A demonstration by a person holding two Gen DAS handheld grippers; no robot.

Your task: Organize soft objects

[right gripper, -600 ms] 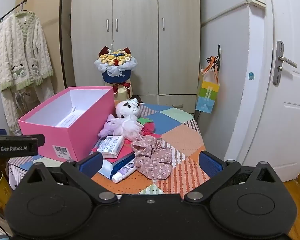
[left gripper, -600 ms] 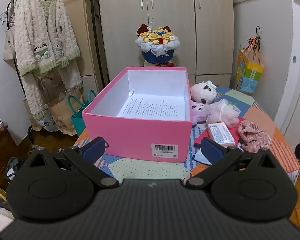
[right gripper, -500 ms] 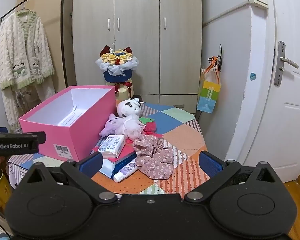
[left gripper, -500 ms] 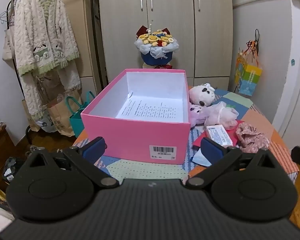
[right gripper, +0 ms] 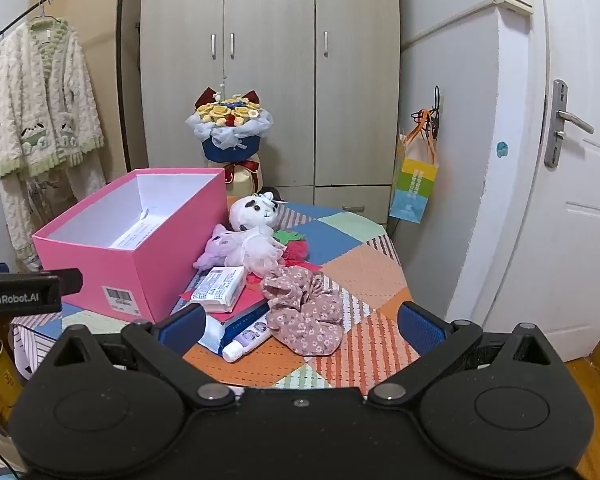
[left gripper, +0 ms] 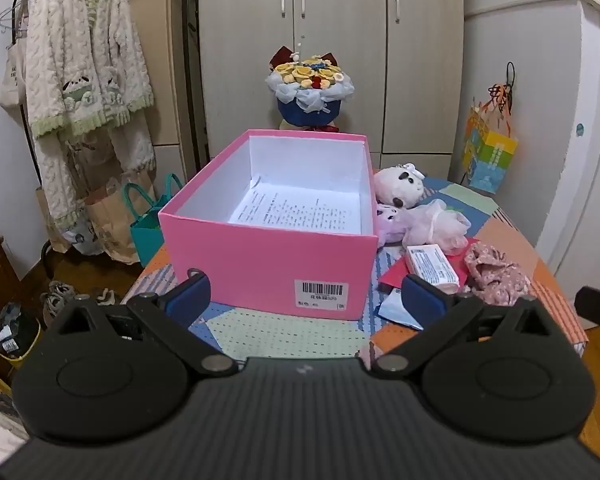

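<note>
The scrunchie (right gripper: 306, 312) lies right of the pink box (right gripper: 139, 272), beside the panda (right gripper: 253, 212). The right gripper (right gripper: 300, 328) hangs just before it, fingers spread, empty. The left gripper (left gripper: 306, 294), likewise spread, faces the box.

A box (left gripper: 267, 258) sits on the table (right gripper: 352, 256) before me, with a paper (left gripper: 300, 212) in it. Right of it lie soft toys (right gripper: 251, 236), and a scrunchie (right gripper: 304, 312) lies nearer me.
</note>
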